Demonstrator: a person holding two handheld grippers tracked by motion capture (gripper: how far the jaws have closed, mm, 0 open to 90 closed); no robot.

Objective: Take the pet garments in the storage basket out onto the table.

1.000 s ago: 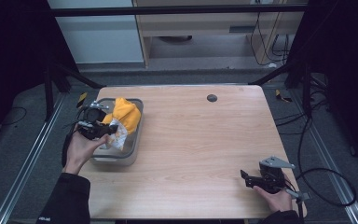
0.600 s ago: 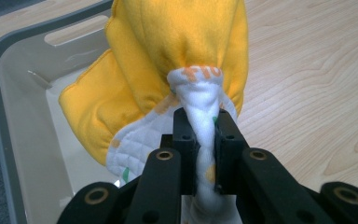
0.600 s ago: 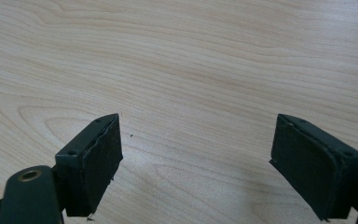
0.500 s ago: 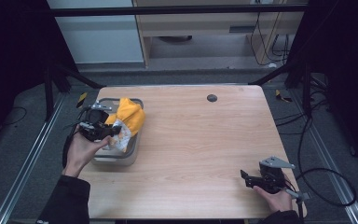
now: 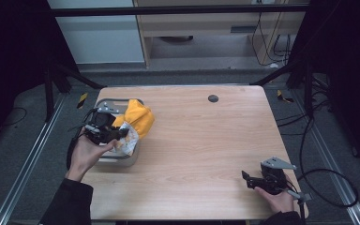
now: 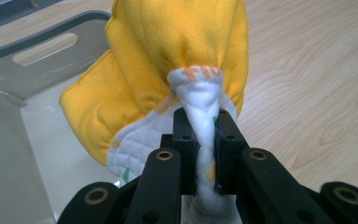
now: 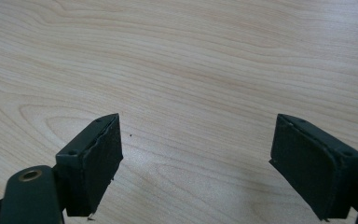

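A yellow cloth with a white patterned lining (image 5: pixel 137 119) hangs over the right edge of a grey bin (image 5: pixel 104 104) at the table's left. My left gripper (image 5: pixel 117 134) is shut on the cloth's white lining (image 6: pixel 204 116), holding it above the bin (image 6: pixel 37 46); the yellow side (image 6: pixel 168 42) bulges beyond the jaws. My right gripper (image 5: pixel 249 179) rests near the table's front right corner, held in a hand. Its jaws stand wide open (image 7: pixel 196 161) over bare wood, with nothing between them.
The wooden table (image 5: pixel 206 140) has a small dark round hole (image 5: pixel 213 98) near its far edge. Metal frame legs and cables lie on the grey floor around it. A cable loop (image 5: pixel 328 187) trails beside the right gripper.
The left gripper has lifted the cloth a little and carried it rightwards, so more of it now hangs past the bin's right edge. The right gripper has stayed put.
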